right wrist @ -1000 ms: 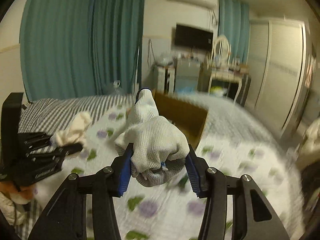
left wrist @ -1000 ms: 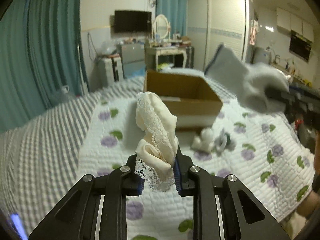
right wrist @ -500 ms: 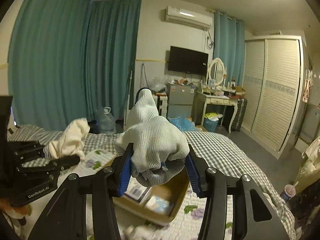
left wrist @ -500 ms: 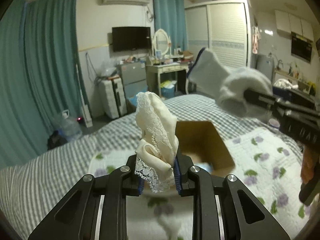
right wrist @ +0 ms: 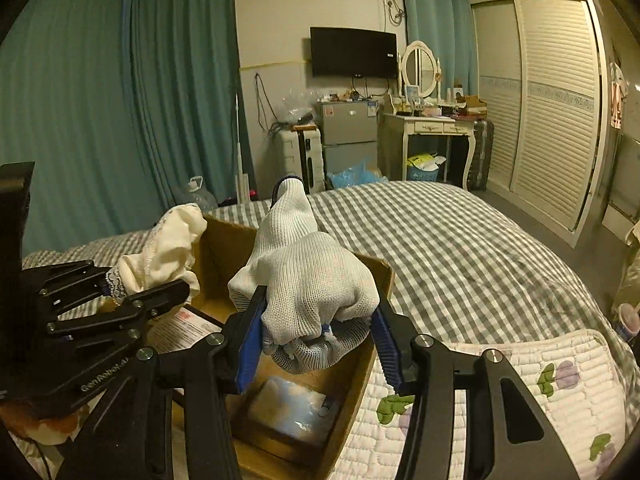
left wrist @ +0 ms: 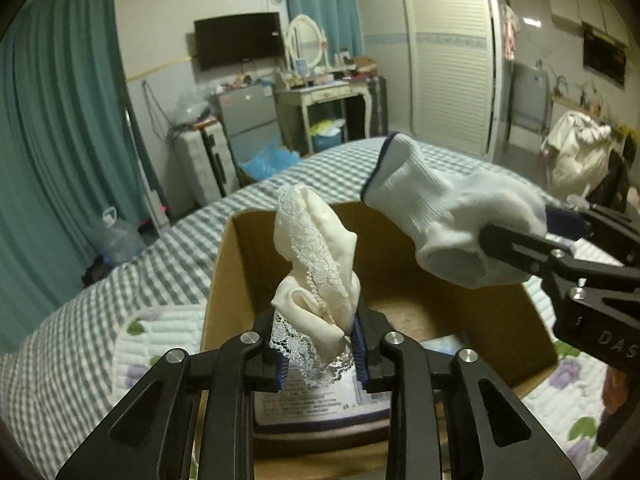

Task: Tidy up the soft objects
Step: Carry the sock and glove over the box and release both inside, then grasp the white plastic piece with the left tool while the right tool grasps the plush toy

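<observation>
My left gripper (left wrist: 318, 342) is shut on a cream lace-trimmed cloth (left wrist: 316, 264) and holds it over the open cardboard box (left wrist: 224, 264). My right gripper (right wrist: 316, 340) is shut on a white knit glove (right wrist: 308, 268) with a dark cuff, also above the box (right wrist: 380, 276). In the left wrist view the glove (left wrist: 452, 216) and right gripper (left wrist: 560, 248) are at the right, over the box's far side. In the right wrist view the cloth (right wrist: 168, 248) and left gripper (right wrist: 112, 304) are at the left.
The box stands on a bed with a grey checked cover (right wrist: 460, 248) and a flowered quilt (right wrist: 520, 384). Flat packets (right wrist: 296, 408) lie inside the box. Teal curtains, a dresser, a wardrobe and a suitcase stand beyond the bed.
Both grippers have moved forward and down over the box, which now fills the lower view. Each still holds its item.
</observation>
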`<state>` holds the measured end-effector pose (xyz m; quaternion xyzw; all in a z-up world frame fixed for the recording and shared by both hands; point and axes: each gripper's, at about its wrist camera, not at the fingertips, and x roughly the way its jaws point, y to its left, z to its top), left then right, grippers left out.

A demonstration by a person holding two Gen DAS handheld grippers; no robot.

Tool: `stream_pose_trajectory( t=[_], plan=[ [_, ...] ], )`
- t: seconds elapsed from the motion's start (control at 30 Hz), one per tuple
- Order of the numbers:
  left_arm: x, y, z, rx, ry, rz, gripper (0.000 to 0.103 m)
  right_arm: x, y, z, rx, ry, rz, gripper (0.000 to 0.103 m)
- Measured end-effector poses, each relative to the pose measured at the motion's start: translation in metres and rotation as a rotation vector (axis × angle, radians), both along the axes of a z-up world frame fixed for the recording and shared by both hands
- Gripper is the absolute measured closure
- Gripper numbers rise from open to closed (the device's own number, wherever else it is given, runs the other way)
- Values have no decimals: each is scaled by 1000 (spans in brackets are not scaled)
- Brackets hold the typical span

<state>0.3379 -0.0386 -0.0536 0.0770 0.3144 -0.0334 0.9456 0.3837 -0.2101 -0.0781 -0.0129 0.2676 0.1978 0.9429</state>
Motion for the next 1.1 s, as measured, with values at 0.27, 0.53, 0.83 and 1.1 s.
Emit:
stream_pose_trajectory(
  t=[0.27,0.53,0.83,1.1],
  plan=[
    [-39,7,34,7,-64,76,23,-21,-15,41,33,-66,-39,34],
    [-137,19,130,-31,-243,126,11,-107,-29,141,-2,-206,-16,9],
    [-220,40,141,-93,-243,174,10,-210,-34,183,-101,-265,11,0],
    [-225,35,64,-66,-174,221,10,-204,-31,97,-158,-136,69,0]
  ],
)
